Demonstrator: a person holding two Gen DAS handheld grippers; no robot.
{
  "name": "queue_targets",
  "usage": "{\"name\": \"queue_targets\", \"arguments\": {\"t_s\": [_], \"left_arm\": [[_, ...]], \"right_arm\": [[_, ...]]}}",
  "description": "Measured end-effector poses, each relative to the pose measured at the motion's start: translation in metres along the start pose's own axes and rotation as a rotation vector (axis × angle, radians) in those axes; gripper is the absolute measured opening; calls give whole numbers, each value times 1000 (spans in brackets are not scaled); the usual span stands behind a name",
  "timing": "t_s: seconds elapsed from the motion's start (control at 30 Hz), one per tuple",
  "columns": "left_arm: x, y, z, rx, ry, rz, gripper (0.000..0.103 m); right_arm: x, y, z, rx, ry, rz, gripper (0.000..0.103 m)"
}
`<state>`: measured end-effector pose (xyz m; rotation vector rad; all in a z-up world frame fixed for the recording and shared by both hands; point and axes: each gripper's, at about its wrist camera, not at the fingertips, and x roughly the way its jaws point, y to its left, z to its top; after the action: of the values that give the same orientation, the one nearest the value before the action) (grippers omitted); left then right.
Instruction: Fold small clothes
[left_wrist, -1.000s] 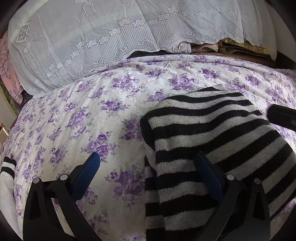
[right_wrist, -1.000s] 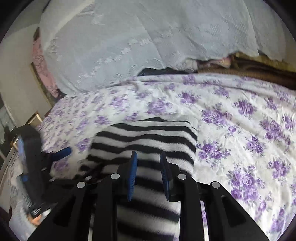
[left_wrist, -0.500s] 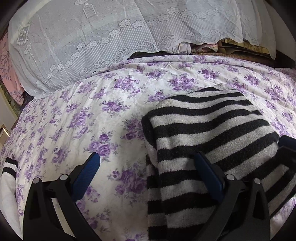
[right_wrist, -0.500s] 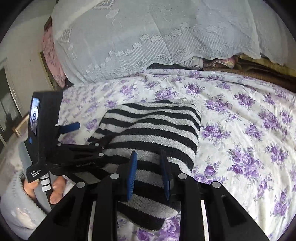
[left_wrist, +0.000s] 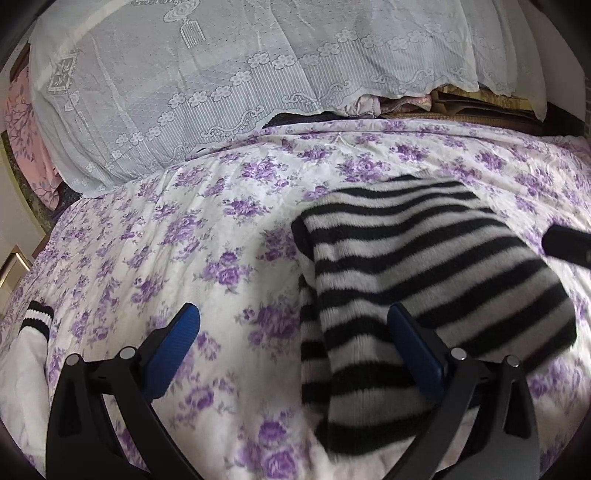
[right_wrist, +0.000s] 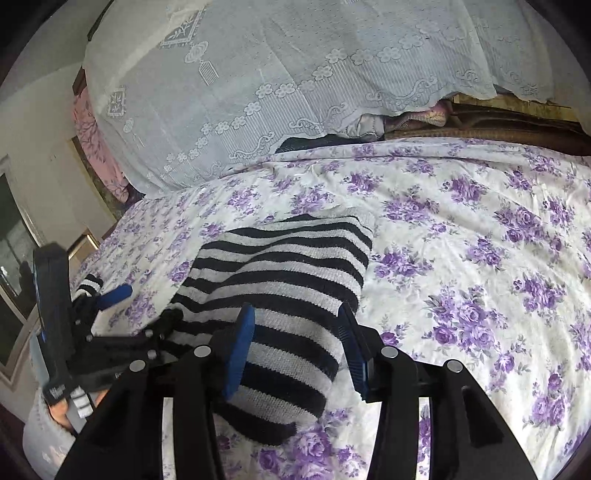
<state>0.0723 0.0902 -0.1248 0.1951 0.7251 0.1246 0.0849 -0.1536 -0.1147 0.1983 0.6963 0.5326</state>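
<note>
A: Starting at the left, what's lying there?

B: A white garment with a black-striped cuff (left_wrist: 35, 321) at the bed's left edge, well apart from the work. Next comes the left gripper (left_wrist: 295, 328), spread wide and holding nothing. Its left pad hangs over the bare flowered bedsheet (left_wrist: 207, 236); its right pad sits over the striped sweater (left_wrist: 413, 266), though I cannot tell whether it touches the knit.

A: And the sweater itself?

B: Folded into a thick bundle, lying on the sheet toward the right of the left camera's view, in front of the lace cover (left_wrist: 236, 74) draped over the pile at the head of the bed.

A: The right gripper?

B: In its own view, the right gripper (right_wrist: 295, 338) is open about halfway, pads on either side of the sweater's (right_wrist: 288, 273) near end. The fabric bulges up between them, but neither pad looks pressed in, so I'd say it has hold of nothing.

A: So what step is this, by your reckoning?

B: The fold looks laid down and released. To do it well, I'd lift both tools straight up so no pad drags the top layer, then pat the near edge flat, since that end sits rounded and loose.

A: Any risk?

B: The knit is fuzzy and could catch on a pad, pulling the fold open.
</note>
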Motion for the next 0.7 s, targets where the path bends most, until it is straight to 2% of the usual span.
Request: {"name": "queue_targets", "arguments": {"t_s": [0.47, 0.57, 0.67, 0.7], "left_arm": [[-20, 1, -15, -56, 11, -72, 98], [-19, 8, -13, -102, 31, -182, 98], [-14, 23, -11, -188, 76, -388, 98], [-6, 30, -11, -226, 113, -481, 98]], "right_arm": [[-8, -3, 4, 31, -7, 32, 53], [-8, -3, 3, 36, -6, 32, 57], [-8, -7, 4, 59, 3, 47, 58], [-8, -10, 5, 76, 10, 56, 58]]}}
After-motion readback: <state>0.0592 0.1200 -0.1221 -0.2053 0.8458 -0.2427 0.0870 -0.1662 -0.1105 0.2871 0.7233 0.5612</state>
